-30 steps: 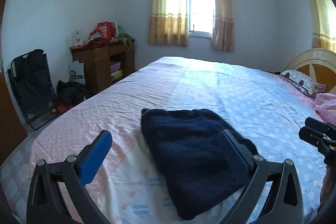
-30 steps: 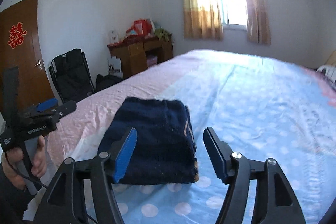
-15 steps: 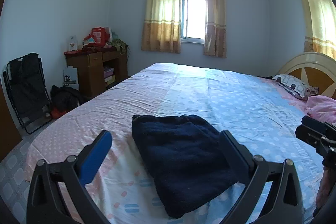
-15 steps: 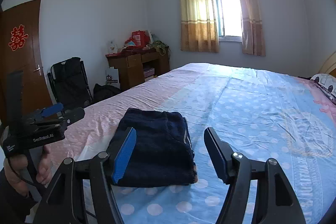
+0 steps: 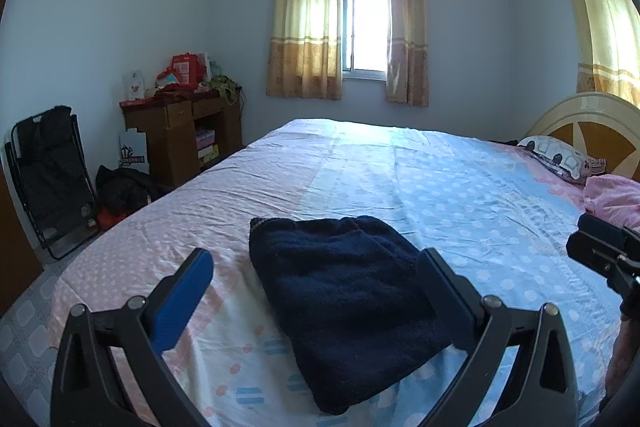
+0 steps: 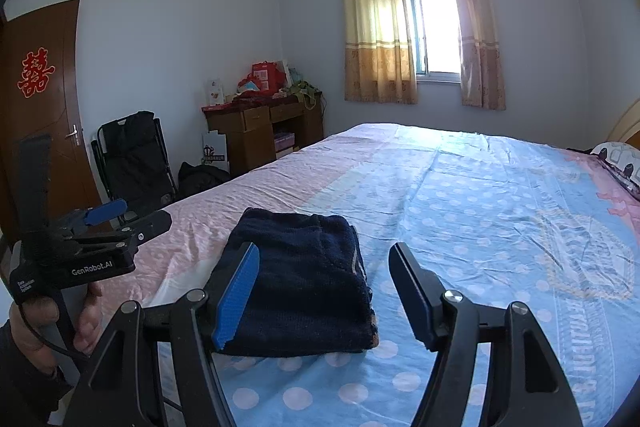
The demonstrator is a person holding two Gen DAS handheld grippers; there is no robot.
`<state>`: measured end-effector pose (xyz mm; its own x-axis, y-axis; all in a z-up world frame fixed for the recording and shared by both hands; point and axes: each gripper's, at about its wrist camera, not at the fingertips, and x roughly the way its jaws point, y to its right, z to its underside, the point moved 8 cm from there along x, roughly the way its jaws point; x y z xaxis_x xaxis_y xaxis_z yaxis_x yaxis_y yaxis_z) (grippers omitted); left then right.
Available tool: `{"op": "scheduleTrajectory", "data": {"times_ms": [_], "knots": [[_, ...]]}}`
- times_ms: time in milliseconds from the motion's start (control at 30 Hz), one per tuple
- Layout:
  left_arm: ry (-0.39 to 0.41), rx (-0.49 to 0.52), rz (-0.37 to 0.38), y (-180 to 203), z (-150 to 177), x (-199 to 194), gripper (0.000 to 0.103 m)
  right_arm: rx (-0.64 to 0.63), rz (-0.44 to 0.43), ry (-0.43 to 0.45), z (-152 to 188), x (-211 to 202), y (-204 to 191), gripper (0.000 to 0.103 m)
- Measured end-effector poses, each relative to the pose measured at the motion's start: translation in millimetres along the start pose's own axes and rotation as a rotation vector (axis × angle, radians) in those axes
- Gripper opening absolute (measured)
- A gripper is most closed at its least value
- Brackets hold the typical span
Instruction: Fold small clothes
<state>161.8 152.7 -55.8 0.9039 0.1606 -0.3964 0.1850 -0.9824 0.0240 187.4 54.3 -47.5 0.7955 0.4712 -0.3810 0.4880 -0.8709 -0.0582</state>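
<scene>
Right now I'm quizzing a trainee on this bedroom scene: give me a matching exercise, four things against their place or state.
Things:
1. folded navy garment
2. left gripper
3. patterned pillow
4. wooden desk

Place or state:
A. by the headboard
B. against the wall, left of the window
C. lying flat on the polka-dot bedsheet
D. open, holding nothing

Pairs: 1-C, 2-D, 3-A, 4-B
</scene>
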Motion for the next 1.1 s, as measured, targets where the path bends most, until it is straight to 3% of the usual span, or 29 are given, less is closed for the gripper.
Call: {"op": "scheduleTrajectory", "data": {"times_ms": [567,1100], "knots": [[0.000,0.020,0.022,5.5,-2.3,-6.2,0.103,-0.001,0.031,0.081,-12.8,-21.2,0.0,0.069],[0.029,0.014,-0.029,-3.5,-3.8,-7.3,0.103,-0.015,0.021,0.084,-12.7,-18.1,-2.4,0.069]]}}
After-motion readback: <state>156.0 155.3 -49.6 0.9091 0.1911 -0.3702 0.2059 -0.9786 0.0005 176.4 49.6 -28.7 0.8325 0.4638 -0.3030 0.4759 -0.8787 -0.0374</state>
